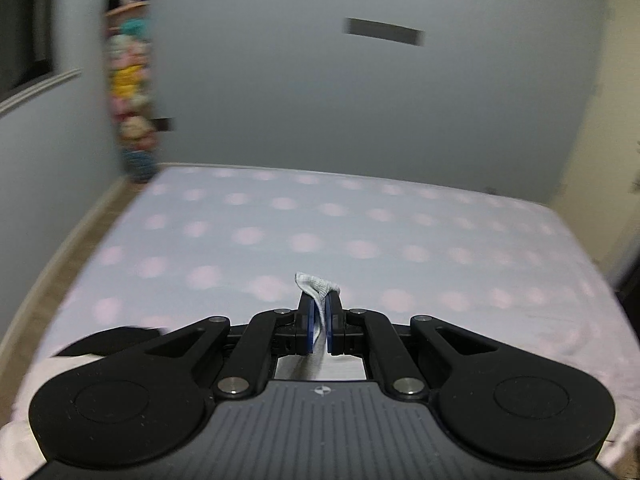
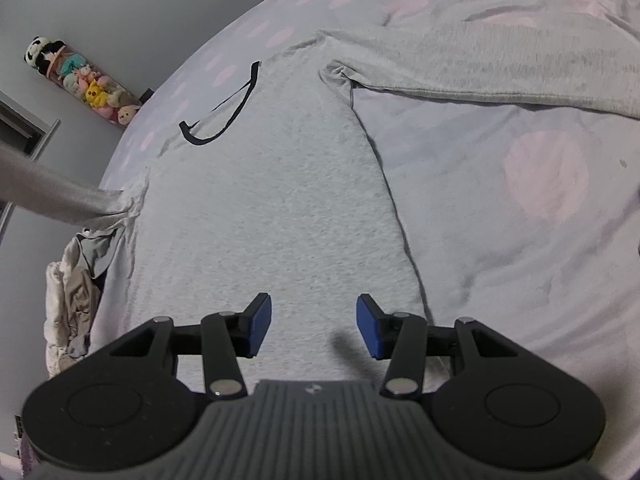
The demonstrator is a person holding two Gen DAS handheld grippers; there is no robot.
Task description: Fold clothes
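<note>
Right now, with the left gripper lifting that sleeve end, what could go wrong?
1. The left gripper pinches only the tip of the grey sleeve cuff; it might slip out.
2. The right gripper hangs open above the grey sweatshirt, so the body could drag or bunch.

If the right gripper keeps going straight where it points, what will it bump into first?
Most likely the grey garment spread on the bed. The right gripper is open and angled down at it, with nothing between its fingers. How near it is, I can't tell.

Dim, even light — left view motion-blurred, both edges fisheye-warped.
</note>
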